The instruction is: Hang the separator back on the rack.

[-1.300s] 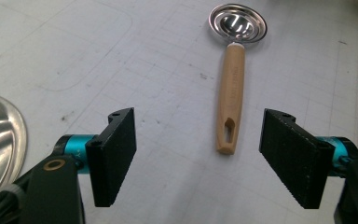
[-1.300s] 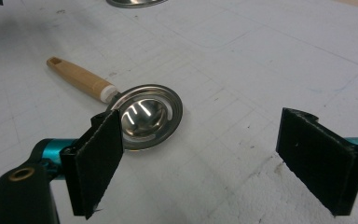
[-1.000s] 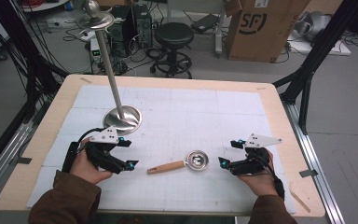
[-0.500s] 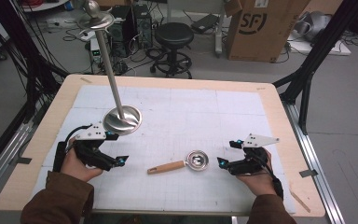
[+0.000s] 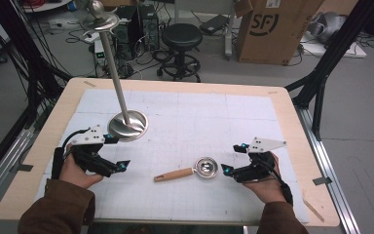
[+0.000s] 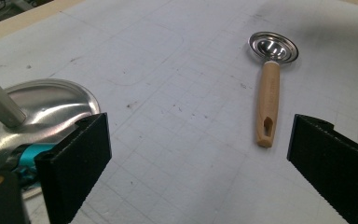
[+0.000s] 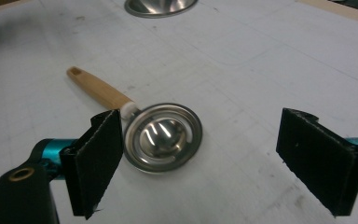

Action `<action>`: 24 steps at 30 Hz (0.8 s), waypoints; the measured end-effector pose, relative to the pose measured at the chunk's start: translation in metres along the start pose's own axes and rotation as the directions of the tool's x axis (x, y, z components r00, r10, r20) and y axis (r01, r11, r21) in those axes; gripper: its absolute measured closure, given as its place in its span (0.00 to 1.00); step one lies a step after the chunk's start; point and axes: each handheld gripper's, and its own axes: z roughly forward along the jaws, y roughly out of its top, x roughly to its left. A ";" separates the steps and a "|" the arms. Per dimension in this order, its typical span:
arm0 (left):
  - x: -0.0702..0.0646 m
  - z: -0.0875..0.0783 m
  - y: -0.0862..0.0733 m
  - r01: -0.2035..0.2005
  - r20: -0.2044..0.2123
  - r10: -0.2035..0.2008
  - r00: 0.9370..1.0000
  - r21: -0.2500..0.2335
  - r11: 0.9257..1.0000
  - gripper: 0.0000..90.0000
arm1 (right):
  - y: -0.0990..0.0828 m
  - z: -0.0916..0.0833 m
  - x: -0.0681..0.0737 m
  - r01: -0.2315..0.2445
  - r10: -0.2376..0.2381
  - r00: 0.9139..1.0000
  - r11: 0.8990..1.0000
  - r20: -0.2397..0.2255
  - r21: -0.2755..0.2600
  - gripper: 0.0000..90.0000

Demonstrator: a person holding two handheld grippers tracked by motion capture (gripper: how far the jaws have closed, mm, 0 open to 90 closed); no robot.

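A: Two tools are lying low over the desk (image 5: 185, 105), one on each side of the strainer spoon (image 5: 191, 171). That spoon is resting flat on the white gridded mat, its steel bowl pointing toward the right tool (image 5: 230, 158) and its wooden handle pointing toward the left tool (image 5: 121, 152).

B: How are the jaws standing?

A: The left tool's jaws have just been opening and are now standing spread wide, with nothing between them. In the left gripper view the spoon (image 6: 268, 81) is lying well beyond the jaws, handle end nearest, not touching either pad.

B: And the right one?

A: Spread as well, gripping nothing. In the right gripper view the spoon's bowl (image 7: 162, 136) is sitting just past the left-hand jaw, close beside it, while the other jaw is standing well apart from it.

B: Anything else near the spoon?

A: A steel stand (image 5: 126, 124) with a round base and a tall slanting pole is sitting beyond the spoon's handle end, just beside the left tool. In the left gripper view its base (image 6: 42, 100) is showing right behind the left-hand jaw.
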 end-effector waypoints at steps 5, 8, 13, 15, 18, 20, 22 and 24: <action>0.000 -0.004 -0.001 0.007 -0.013 -0.007 1.000 -0.008 1.000 0.08 | 0.014 0.007 0.011 0.055 -0.054 0.997 0.998 -0.046 0.018 0.15; 0.001 -0.005 -0.001 0.009 -0.013 -0.010 1.000 -0.017 1.000 0.08 | 0.018 0.012 0.012 0.068 -0.065 0.995 0.997 -0.070 0.037 0.15; 0.002 -0.006 -0.001 0.011 -0.021 -0.011 1.000 -0.015 1.000 0.08 | 0.026 0.020 0.014 0.089 -0.083 0.993 0.994 -0.090 0.066 0.15; 0.002 -0.006 -0.001 0.009 -0.016 -0.009 1.000 -0.016 1.000 0.08 | 0.029 0.023 0.015 0.100 -0.093 0.991 0.992 -0.096 0.072 0.15; 0.002 -0.007 -0.001 0.007 -0.017 -0.007 1.000 -0.017 1.000 0.08 | 0.037 0.030 0.017 0.118 -0.108 0.989 0.989 -0.101 0.094 0.15; 0.002 -0.007 -0.001 0.010 -0.018 -0.011 1.000 -0.020 1.000 0.08 | 0.041 0.035 0.018 0.126 -0.115 0.987 0.986 -0.109 0.108 0.15; 0.002 -0.008 0.000 0.006 -0.020 -0.007 1.000 -0.019 1.000 0.08 | 0.044 0.040 0.019 0.137 -0.122 0.985 0.982 -0.119 0.128 0.15; 0.002 -0.009 0.000 0.003 -0.020 -0.003 1.000 -0.019 1.000 0.08 | 0.048 0.047 0.021 0.151 -0.131 0.983 0.975 -0.126 0.161 0.15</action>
